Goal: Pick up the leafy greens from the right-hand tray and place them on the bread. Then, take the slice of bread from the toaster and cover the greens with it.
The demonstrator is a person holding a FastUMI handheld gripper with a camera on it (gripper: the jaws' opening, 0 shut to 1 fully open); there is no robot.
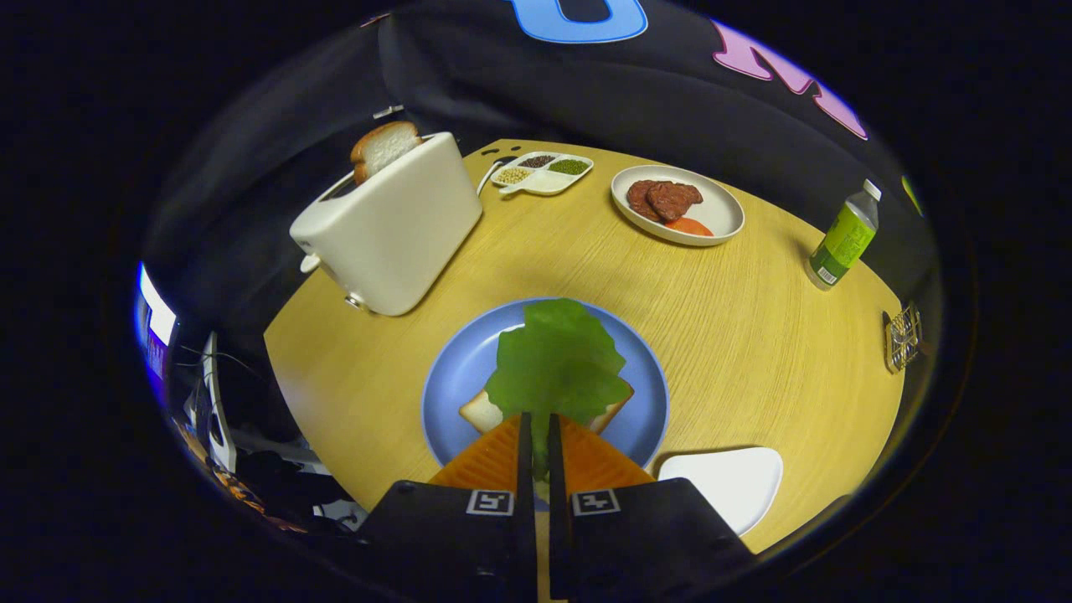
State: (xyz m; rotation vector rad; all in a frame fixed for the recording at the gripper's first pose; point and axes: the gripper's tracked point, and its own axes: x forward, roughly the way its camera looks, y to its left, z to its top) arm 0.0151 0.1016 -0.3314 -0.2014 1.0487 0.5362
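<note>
Across the whole scene spreads a round wooden table (754, 335), its pale grain running under everything else. At about ten o'clock from the table's centre stands a cream toaster (389, 230), with a slice of bread (383, 148) sticking up out of its top slot. Nearest the gripper, at six o'clock, lies a blue plate (645, 394), and on it rests a second bread slice (481, 412), mostly covered from view. At one o'clock, well beyond the blue plate, sits a white oval dish (724, 213) holding dark reddish slices of meat (666, 199) and an orange-red piece beside them. At five o'clock, just beside the blue plate, lies a white tray (733, 481), partly hidden behind the gripper's body. At twelve o'clock, near the far rim, is a small divided dish (544, 174) with grains or beans in its compartments. At three o'clock stands a bottle with a green label (844, 236), and further round the rim a small wire object (903, 337) too small to make out. The leafy greens (557, 360) hang or lie over the bread on the blue plate, their stem end running down between the fingers. The gripper (540, 440) has its fingers drawn close together, pinching the lower end of the leaf with only a thin gap between them.
</note>
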